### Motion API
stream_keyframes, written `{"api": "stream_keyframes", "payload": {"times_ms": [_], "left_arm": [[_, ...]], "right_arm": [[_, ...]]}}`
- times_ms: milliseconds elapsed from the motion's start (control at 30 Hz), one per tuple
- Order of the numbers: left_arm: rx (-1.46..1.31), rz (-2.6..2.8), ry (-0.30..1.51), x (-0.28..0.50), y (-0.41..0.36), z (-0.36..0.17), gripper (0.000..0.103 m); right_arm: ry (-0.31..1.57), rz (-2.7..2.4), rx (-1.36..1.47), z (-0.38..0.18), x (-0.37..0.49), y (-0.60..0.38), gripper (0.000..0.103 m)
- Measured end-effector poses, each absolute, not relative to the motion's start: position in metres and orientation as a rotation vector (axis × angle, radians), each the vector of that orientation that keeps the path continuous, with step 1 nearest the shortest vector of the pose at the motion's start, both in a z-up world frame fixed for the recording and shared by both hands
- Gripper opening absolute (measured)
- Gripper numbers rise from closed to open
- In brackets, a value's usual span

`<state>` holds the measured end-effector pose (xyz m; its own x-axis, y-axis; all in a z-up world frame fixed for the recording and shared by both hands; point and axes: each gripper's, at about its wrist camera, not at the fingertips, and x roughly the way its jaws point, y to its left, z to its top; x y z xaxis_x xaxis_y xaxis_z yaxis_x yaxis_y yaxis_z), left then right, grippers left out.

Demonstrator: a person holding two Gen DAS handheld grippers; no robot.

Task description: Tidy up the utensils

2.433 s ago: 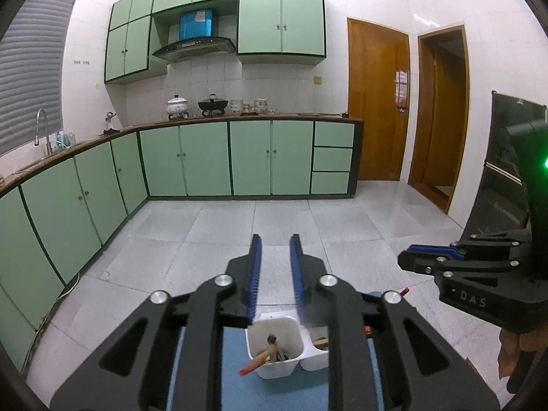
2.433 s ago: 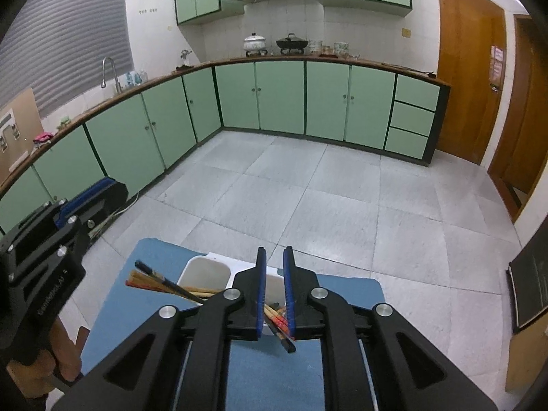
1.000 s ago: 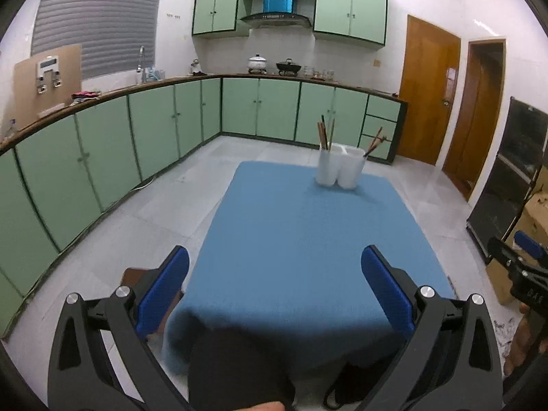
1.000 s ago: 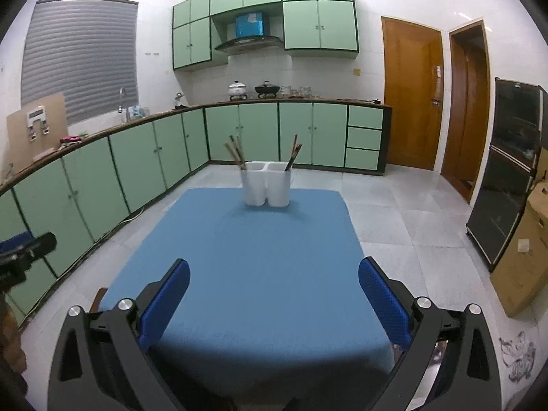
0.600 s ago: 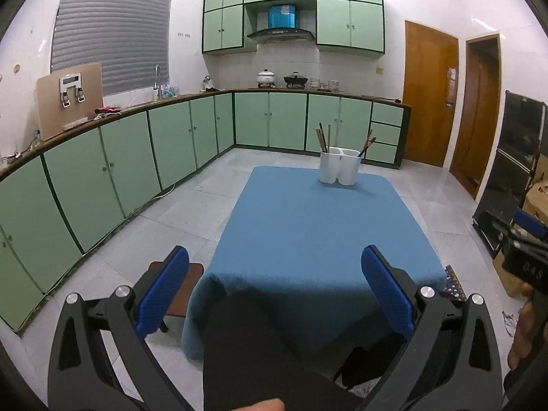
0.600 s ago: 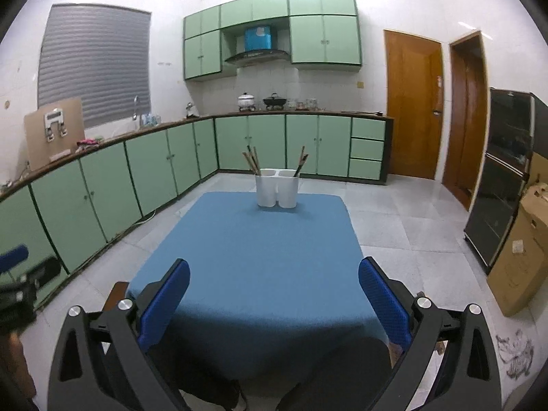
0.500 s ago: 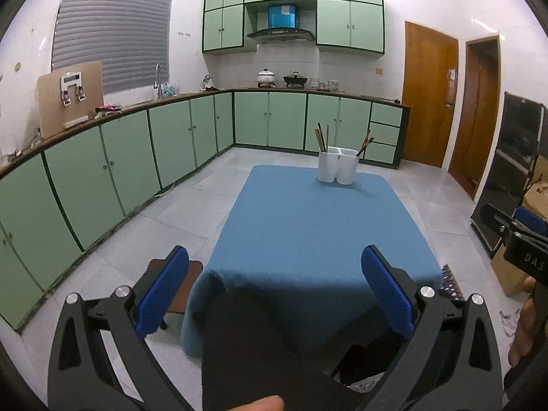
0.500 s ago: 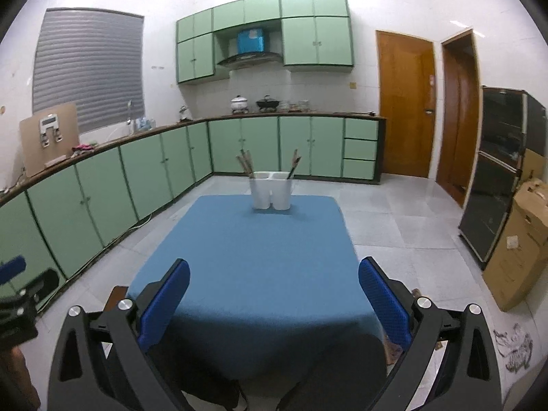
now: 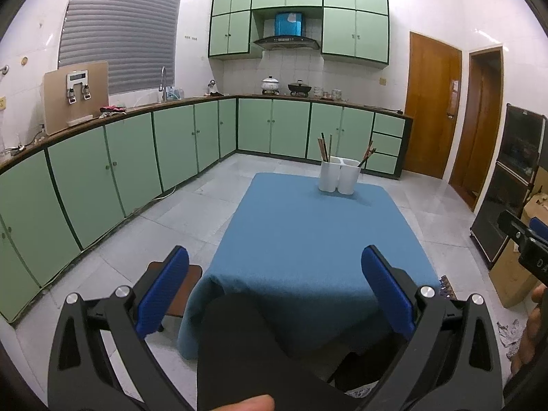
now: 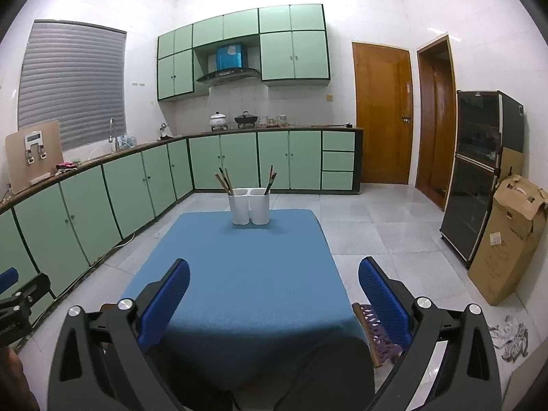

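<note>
Left wrist view
- Left gripper (image 9: 274,284): jaws spread wide, nothing between the blue pads (image 9: 162,293); held near the front edge of the table, well apart from the holder.
- Table (image 9: 308,239): covered in a blue cloth, bare except for the holder at its far end.
- Utensil holder (image 9: 339,176): white, two compartments side by side, upright near the far edge.
- Chopsticks (image 9: 324,147): bundle in the left compartment, standing almost upright.
- Utensils in right compartment (image 9: 367,153): dark-tipped sticks, leaning to the right; kind too small to tell.
- Right gripper (image 9: 525,239): only a black part with a blue pad shows at the right edge; its jaws cannot be read here.
- Stool (image 9: 181,291): brown seat, just beside the table's near-left corner.

Right wrist view
- Right gripper (image 10: 272,289): jaws wide apart, empty; over the near end of the table.
- Utensil holder (image 10: 249,205): at the far end of the table (image 10: 239,274), centred.
- Chopsticks (image 10: 224,179): lean left in the left compartment.
- Right-compartment utensils (image 10: 271,178): lean slightly right.
- Cardboard box (image 10: 510,239): on the floor at right, beside a dark cabinet (image 10: 479,171).
- Left gripper (image 10: 20,298): a sliver at the left edge.
</note>
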<state>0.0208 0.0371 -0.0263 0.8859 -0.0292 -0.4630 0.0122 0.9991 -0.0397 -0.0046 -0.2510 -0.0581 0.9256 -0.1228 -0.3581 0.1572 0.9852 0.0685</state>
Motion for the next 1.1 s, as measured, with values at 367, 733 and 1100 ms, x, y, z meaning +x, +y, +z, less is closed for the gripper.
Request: {"api": "stream_keyframes", "payload": {"times_ms": [367,733,1100], "left_arm": [[-0.038,0.010,0.449,0.011,0.037,-0.020,0.098],[-0.044,0.045,0.427,0.006,0.038,-0.015,0.098],[-0.041,0.041,0.418,0.001,0.039,-0.014,0.098]], "right_arm": [[0.341,-0.145,0.082,-0.057,-0.013,-0.242,0.097],[0.339,-0.145,0.098,-0.056,-0.013,-0.245,0.097],[0.331,-0.146,0.103,-0.055,-0.015,-0.246,0.097]]}}
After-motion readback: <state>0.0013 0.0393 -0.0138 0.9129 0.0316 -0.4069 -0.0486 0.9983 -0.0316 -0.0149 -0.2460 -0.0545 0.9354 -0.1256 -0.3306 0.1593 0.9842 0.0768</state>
